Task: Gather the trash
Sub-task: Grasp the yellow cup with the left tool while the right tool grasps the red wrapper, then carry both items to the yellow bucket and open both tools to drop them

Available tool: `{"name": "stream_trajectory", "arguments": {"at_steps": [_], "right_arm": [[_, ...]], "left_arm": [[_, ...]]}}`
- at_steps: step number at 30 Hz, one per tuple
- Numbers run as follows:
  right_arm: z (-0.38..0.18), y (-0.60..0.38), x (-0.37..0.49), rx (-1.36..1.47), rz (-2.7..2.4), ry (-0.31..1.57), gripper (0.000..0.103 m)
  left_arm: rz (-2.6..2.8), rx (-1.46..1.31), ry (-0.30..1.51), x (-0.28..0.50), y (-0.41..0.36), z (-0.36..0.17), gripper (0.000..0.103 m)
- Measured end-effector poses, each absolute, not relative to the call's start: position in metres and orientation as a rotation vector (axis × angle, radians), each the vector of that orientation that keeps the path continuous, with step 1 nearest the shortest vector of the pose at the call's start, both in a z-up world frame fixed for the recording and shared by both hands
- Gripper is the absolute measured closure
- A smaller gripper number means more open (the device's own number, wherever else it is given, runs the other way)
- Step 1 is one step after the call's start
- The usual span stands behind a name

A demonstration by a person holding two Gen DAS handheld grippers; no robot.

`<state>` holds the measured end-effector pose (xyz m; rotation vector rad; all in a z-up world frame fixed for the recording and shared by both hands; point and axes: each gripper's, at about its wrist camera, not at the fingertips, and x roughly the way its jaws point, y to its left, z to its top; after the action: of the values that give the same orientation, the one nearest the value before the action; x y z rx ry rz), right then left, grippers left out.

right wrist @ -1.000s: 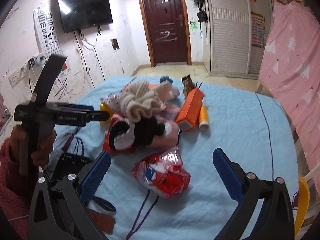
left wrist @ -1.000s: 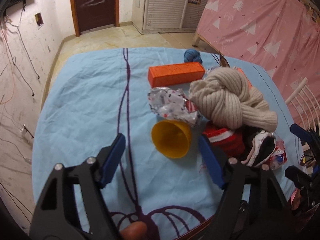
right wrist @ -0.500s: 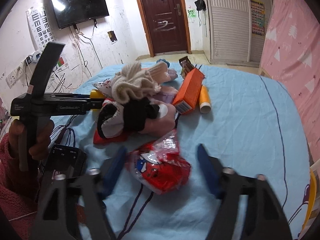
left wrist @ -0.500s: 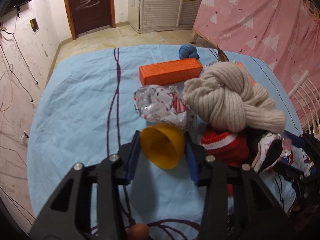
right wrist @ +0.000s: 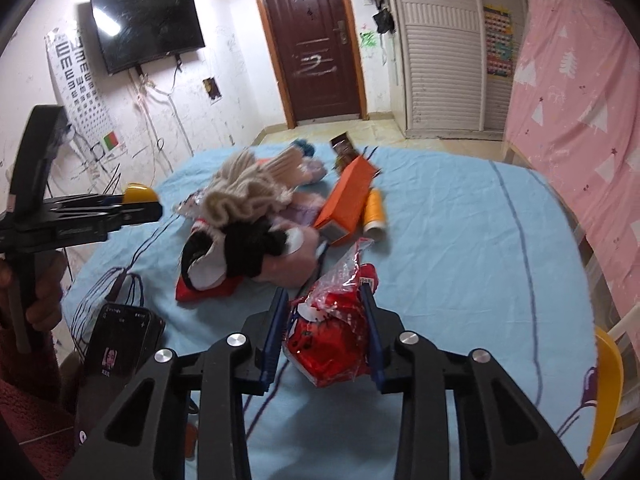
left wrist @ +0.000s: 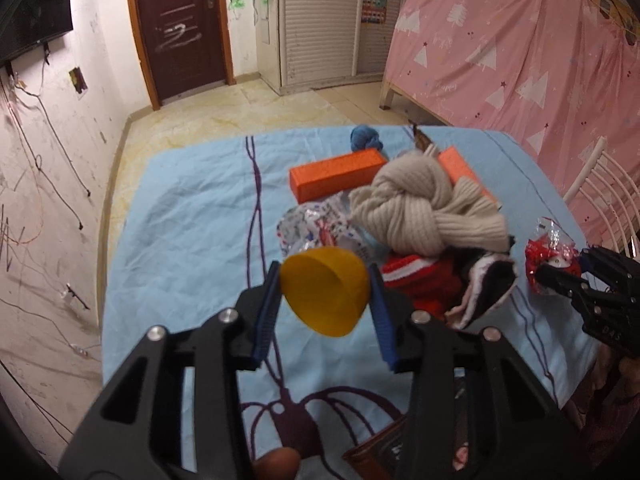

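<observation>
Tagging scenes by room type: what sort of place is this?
Probably a lived-in bedroom or living room: a wall-mounted TV, a louvred wardrobe beside the door, and a table under a blue cloth.

Both views are evenly lit from indoor overhead light, with soft, faint shadows on the blue bedsheet point(left wrist: 192, 240). A bright reflection glares off the wall television point(right wrist: 146, 26). Fisheye distortion bows the door point(right wrist: 310, 40) and walls, and the corners go black. Edges look slightly soft; the centre stays sharp

Blue-sheeted bed point(left wrist: 192, 216) under clothes point(left wrist: 424, 208), boxes point(left wrist: 336, 174)
</observation>
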<state>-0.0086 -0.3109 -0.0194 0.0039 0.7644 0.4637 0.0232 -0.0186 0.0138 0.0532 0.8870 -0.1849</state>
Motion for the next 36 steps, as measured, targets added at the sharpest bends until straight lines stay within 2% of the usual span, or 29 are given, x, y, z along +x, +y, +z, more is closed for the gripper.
{"name": "stream_trajectory", "arguments": {"at_steps": [10,17,28,36], "right_arm": [[0.002,-0.377,-0.01,0.085,0.336,0.686,0.074],[0.012,-0.441,-0.011,0.152,0.21,0.643,0.074],[-0.004,-0.555,-0.022,0.243,-0.008,0.661,0.074],[-0.033,-0.592,-0.023,0.271,-0.051,0.73,0.074]], "left_arm": [[-0.27,0.132,0.82,0.023,-0.079,0.059,0.063],[-0.388,0.169,0.843,0.035,-0.157,0.08,0.063],[-0.552,0.277,0.943,0.044,-0.305,0.073,0.063],[-0.66,0.327,1.037,0.042,-0.399,0.045,0.063]]}}
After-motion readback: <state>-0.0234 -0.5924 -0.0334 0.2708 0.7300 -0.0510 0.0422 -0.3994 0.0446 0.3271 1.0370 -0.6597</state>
